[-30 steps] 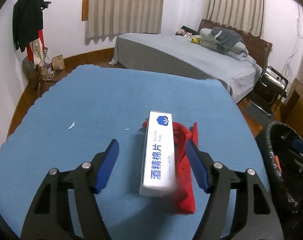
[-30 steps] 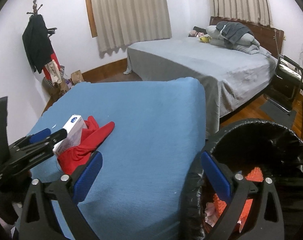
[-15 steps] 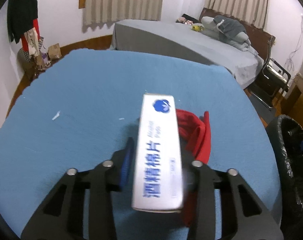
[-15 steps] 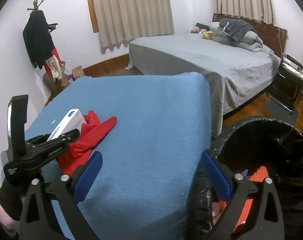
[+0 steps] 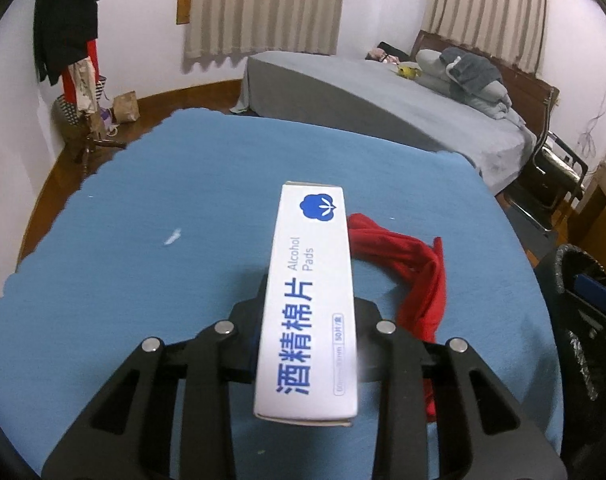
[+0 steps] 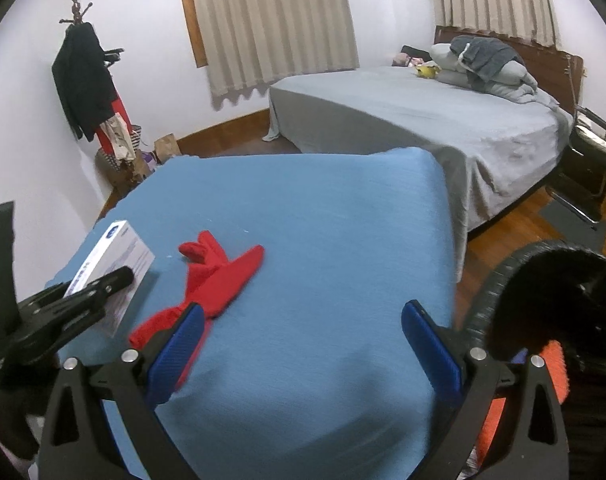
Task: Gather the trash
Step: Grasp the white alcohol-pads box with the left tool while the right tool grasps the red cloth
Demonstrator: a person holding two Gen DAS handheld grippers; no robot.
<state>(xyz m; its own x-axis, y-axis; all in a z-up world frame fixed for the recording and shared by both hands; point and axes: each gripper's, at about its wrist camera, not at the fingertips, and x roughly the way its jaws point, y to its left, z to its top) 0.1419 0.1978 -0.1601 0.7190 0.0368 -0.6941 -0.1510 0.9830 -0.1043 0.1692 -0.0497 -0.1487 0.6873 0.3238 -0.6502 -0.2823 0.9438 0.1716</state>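
A long, smooth white cardboard box printed "Alcohol Pads" is clamped between the black fingers of the left gripper and held lifted in the centre of the left wrist view. A crumpled red cloth is seen lying right of it on the blue textured table cover. In the right wrist view, the right gripper is held with its ribbed blue pads wide apart, nothing between them. A round bin lined with black plastic is seen at lower right.
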